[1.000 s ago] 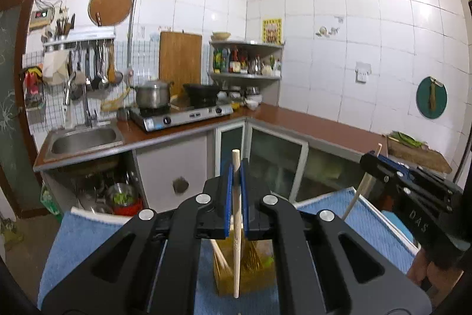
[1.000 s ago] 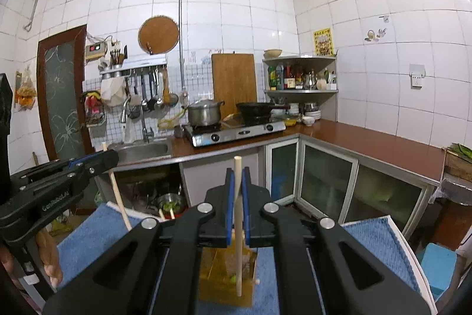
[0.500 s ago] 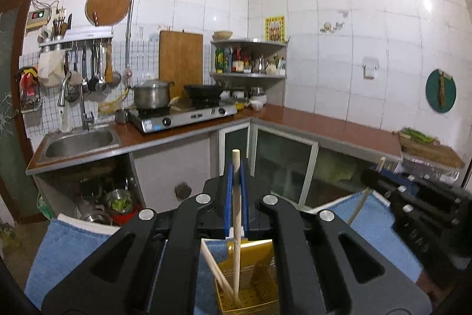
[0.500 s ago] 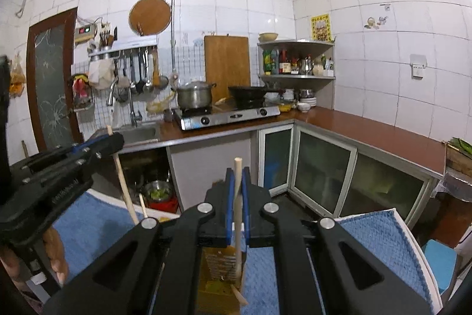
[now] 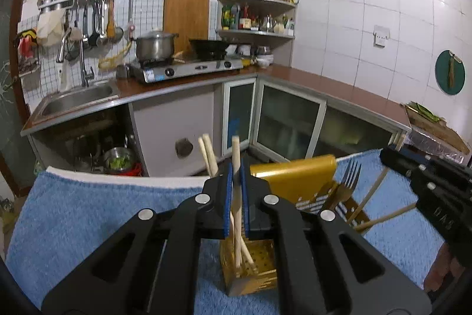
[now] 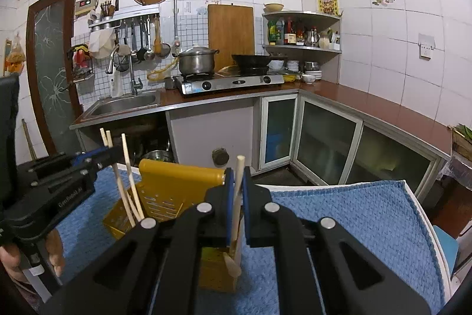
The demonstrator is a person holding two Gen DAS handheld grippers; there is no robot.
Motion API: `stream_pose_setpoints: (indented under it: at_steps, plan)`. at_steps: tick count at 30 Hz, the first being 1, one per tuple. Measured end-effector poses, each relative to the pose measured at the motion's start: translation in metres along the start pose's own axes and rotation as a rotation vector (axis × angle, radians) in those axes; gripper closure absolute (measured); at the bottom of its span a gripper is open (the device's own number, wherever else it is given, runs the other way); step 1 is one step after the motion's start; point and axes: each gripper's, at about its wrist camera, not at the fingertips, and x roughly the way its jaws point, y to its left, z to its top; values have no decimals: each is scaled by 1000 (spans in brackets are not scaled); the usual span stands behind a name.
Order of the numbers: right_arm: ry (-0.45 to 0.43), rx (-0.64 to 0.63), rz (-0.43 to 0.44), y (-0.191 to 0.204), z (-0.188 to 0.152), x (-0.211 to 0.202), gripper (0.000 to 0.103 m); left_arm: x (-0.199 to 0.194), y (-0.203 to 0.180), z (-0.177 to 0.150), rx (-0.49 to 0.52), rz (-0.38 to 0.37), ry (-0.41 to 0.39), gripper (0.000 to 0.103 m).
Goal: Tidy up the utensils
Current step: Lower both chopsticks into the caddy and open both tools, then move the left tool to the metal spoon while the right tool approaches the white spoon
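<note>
A yellow perforated utensil holder (image 5: 295, 179) (image 6: 174, 188) stands on a blue towel (image 5: 88, 214) (image 6: 339, 214). My left gripper (image 5: 235, 197) has loosened around a wooden chopstick (image 5: 236, 164) whose lower end rests in the holder's left compartment beside two other chopsticks (image 5: 211, 158). My right gripper (image 6: 237, 205) likewise stands slightly open around a wooden chopstick (image 6: 238, 185) that leans in the right compartment. A fork (image 5: 345, 185) stands in the holder. Each gripper shows in the other's view, the right one (image 5: 436, 191) and the left one (image 6: 59, 185).
Behind the towel are kitchen cabinets (image 5: 283, 120), a sink (image 5: 76, 99), a gas stove (image 5: 188, 68) with a pot (image 5: 155, 46) and a wok. A bowl of greens (image 5: 118, 160) sits under the sink. The towel's edge (image 6: 421, 211) drops off at the right.
Both grippers came down with their chopsticks into the yellow holder. The jaws have parted slightly and both chopsticks now lean loosely between the pads.
</note>
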Motion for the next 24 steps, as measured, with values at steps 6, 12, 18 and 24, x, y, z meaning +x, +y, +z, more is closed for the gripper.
stream_pose_setpoints:
  at_steps: [6,12,18,24]
  plan:
    - [-4,7,26,0,8,-22,96,-26,11,6,-54,-8,7,61]
    - [-79,48,11,-11,21,-75,50,-79,24,19,-75,32,-27,19]
    - [-68,54,-54,-17,-1,-108,30,-124,47,-4,-104,91,-62,5]
    - [-27,69,-101,-8,-54,-121,17,-126,63,-49,-128,128,49,5]
